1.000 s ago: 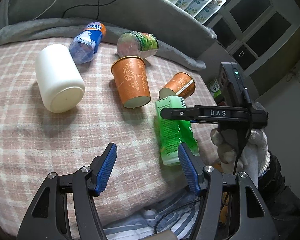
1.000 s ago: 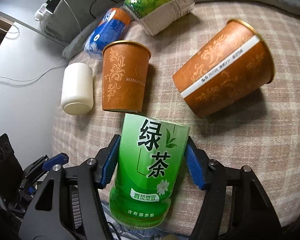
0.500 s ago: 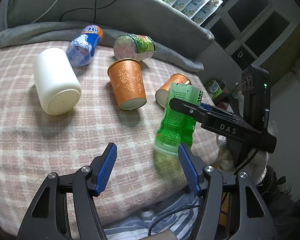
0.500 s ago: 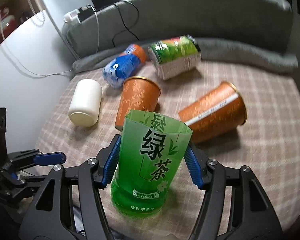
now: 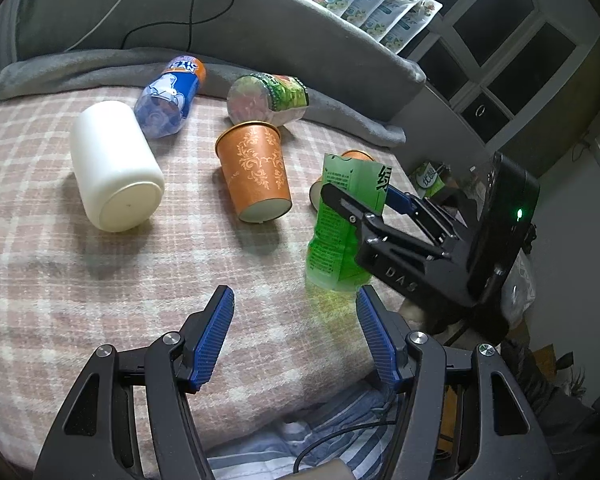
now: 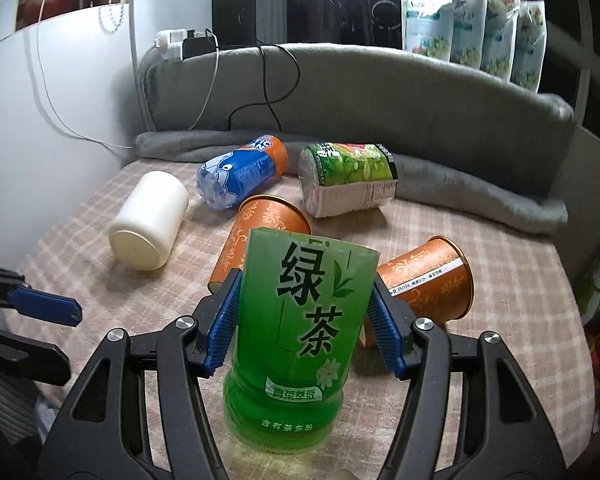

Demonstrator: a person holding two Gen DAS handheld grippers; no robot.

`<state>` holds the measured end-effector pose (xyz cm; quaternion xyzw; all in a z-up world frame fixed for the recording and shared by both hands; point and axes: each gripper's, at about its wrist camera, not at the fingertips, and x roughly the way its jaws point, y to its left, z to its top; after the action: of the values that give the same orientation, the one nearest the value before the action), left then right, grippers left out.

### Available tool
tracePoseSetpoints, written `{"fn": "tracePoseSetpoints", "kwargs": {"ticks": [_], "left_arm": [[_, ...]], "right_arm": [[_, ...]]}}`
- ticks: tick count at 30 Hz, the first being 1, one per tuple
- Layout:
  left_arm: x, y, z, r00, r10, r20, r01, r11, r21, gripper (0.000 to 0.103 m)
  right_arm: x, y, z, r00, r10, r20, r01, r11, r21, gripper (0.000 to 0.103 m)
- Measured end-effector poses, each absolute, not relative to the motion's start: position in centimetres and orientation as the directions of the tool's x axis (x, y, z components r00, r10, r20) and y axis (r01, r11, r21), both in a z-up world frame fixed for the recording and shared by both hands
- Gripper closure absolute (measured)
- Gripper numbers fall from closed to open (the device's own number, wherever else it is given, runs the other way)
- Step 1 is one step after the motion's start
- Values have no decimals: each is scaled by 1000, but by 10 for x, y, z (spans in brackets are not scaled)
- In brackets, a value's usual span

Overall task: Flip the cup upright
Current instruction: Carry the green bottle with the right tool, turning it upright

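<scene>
My right gripper (image 6: pixel 304 328) is shut on a green cut-bottle cup (image 6: pixel 300 340) with Chinese lettering. The cup stands upright, open end up, its base on or just above the checked blanket near the front edge. In the left wrist view the same green cup (image 5: pixel 340 224) stands to the right, held by the right gripper (image 5: pixel 356 208). My left gripper (image 5: pixel 296 336) is open and empty, low over the blanket, just left of the cup.
Lying on the checked blanket (image 5: pixel 60 280): a white cup (image 5: pixel 114 164), an orange paper cup (image 5: pixel 256 172), a second orange cup (image 6: pixel 424 280), a blue bottle-cup (image 5: pixel 172 96) and a green-labelled cup (image 5: pixel 268 96). A grey cushion (image 6: pixel 380 92) runs along the back.
The right gripper has tipped the green cup from lying on its side to standing upright. The left gripper has stayed in place, open.
</scene>
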<state>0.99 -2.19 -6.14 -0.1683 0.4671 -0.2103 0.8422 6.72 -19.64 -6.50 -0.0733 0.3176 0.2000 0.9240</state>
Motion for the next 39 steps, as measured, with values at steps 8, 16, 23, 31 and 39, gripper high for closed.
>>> {"fn": "tracePoseSetpoints", "kwargs": {"ticks": [8, 16, 23, 31, 39], "left_arm": [[7, -22, -59, 481, -506, -716, 200, 858, -472, 40], [0, -30, -54, 507, -476, -719, 222, 878, -425, 40], [-6, -33, -51, 526, -458, -717, 234, 888, -396, 40], [-12, -37, -48, 539, -445, -715, 244, 895, -373, 40], [-16, -45, -42, 563, -426, -708, 263, 905, -335, 40]], "right_arm": [[44, -197, -62, 750, 308, -585, -417, 907, -58, 41], [28, -202, -60, 692, 363, -624, -448, 894, 23, 41], [20, -205, -60, 663, 391, -638, -448, 890, 80, 41], [10, -205, -55, 667, 389, -636, -443, 893, 81, 23], [0, -217, -42, 681, 386, -622, -420, 902, 100, 13]]}}
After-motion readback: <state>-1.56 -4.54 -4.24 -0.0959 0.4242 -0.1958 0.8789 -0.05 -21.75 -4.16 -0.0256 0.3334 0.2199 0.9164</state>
